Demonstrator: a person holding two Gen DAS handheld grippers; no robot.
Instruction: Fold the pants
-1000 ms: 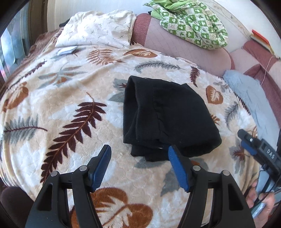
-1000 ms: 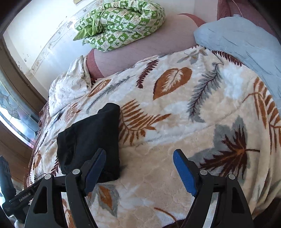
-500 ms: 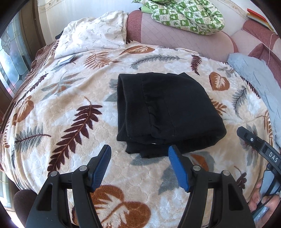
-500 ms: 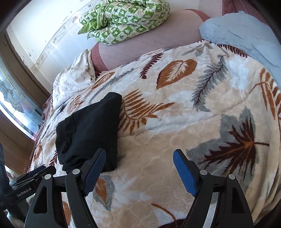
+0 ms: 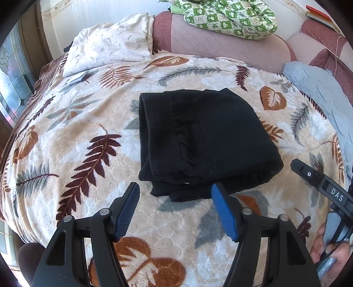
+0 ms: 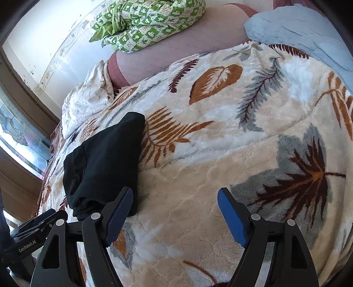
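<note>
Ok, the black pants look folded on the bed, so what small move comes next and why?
Probably just back both hand-held grippers away. The pants already lie in a compact folded stack on the leaf blanket, and the left hand-held gripper and right hand-held gripper are open, holding nothing.

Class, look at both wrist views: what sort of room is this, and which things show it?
Most likely a bedroom: a leaf-patterned blanket covers a bed, a pillow and a green quilt lie at its head.

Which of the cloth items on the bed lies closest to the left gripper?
The folded black pants. They lie just beyond the left gripper, while the green checked quilt, white pillow and blue cloth lie further back.
</note>
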